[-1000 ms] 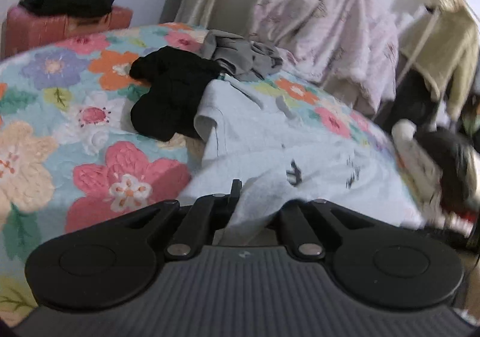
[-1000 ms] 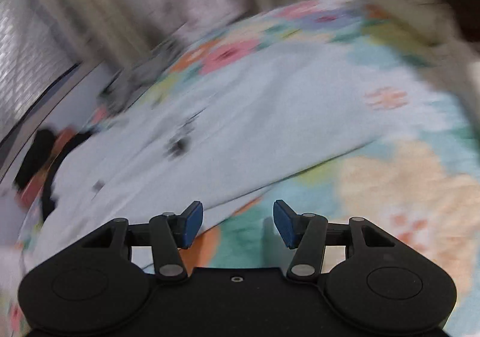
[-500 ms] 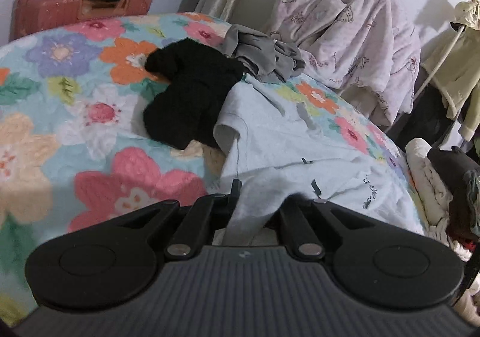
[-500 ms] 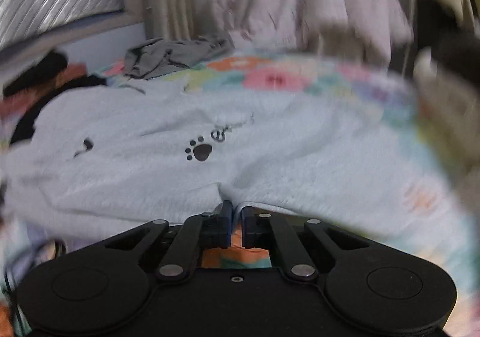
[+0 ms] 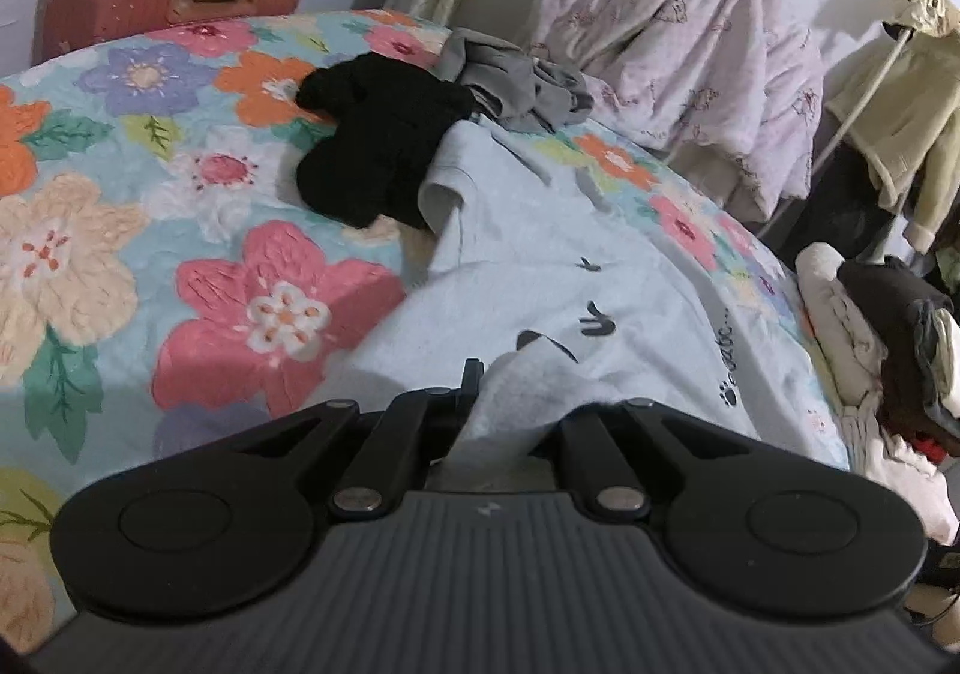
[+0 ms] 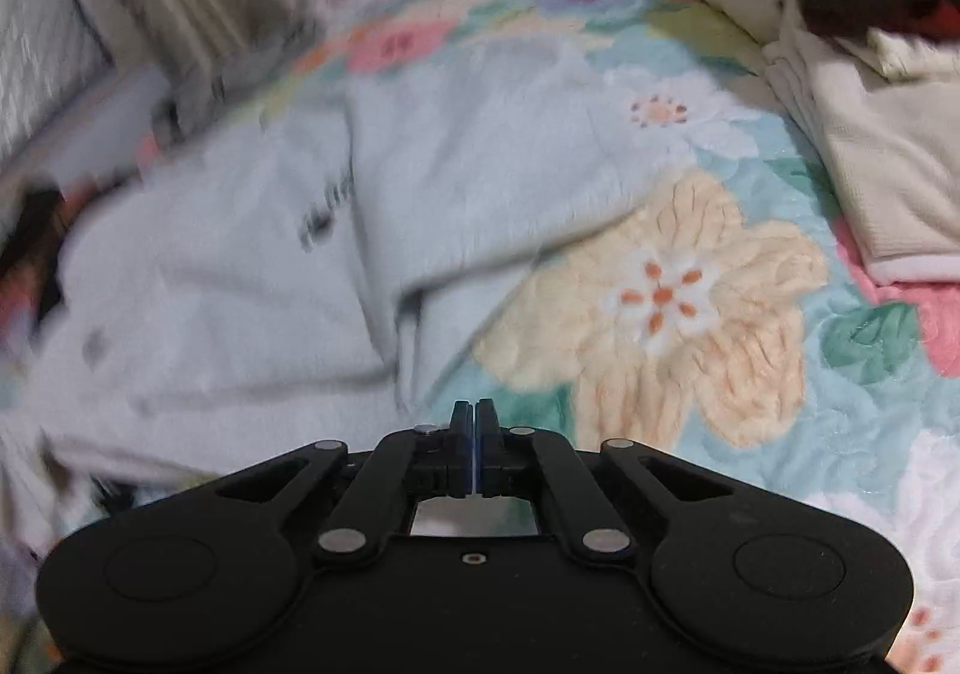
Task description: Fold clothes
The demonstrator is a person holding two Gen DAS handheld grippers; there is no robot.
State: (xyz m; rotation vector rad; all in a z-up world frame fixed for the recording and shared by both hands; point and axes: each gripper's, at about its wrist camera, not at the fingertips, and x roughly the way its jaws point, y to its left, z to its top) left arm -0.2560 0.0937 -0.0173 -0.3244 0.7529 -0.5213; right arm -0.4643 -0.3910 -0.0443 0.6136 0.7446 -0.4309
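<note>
A pale blue shirt with small black prints lies spread on the flowered bedspread. My left gripper is shut on a bunched edge of it, and the cloth hides the right finger's tip. In the right wrist view the same shirt lies blurred and creased to the left and ahead. My right gripper hangs over the bedspread just past the shirt's edge. Its blue pads are almost together and just starting to open. I see no cloth between them.
A black garment and a grey one lie beyond the shirt. A pink quilt heap, a red suitcase and a rack with a yellow-green jacket ring the bed. Cream clothes are stacked at the right edge.
My right gripper went from wide open to pads together and swung right along the shirt's edge. The left gripper kept its hold and shifted a little, so the shirt's prints sit closer.
</note>
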